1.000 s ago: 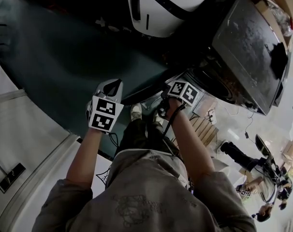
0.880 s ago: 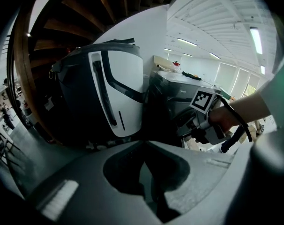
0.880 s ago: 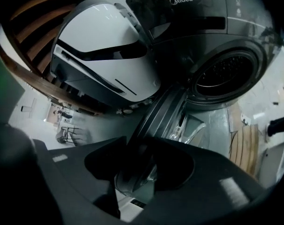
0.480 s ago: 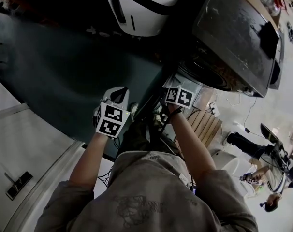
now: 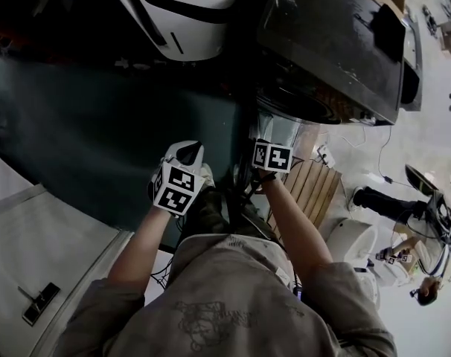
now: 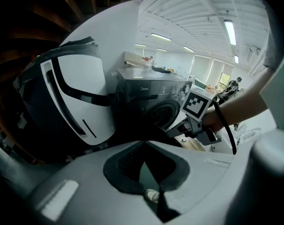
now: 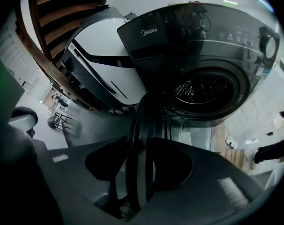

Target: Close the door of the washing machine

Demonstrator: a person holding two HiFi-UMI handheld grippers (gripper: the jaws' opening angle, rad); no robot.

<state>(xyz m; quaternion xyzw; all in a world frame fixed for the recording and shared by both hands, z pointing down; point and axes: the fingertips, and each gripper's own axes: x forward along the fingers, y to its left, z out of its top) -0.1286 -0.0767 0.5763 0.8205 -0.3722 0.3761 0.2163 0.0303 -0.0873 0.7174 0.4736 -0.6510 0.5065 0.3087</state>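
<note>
1. Clamping the dark round glass door by its edge, the right tool has both jaws pressed to the rim, which runs edge-on between them.
2. That door stands swung out from the front of the dark grey front-loading washing machine, and the perforated steel drum is exposed in the opening.
3. The left tool hangs in front of the washing machine, apart from the door. Its jaws are narrow, tips together, with nothing between them. A pale shoe shows through the gap behind the tips.
4. A white curved appliance with black stripes stands just beside the washing machine.
5. A slatted wooden pallet lies on the floor near the washing machine's foot.
</note>
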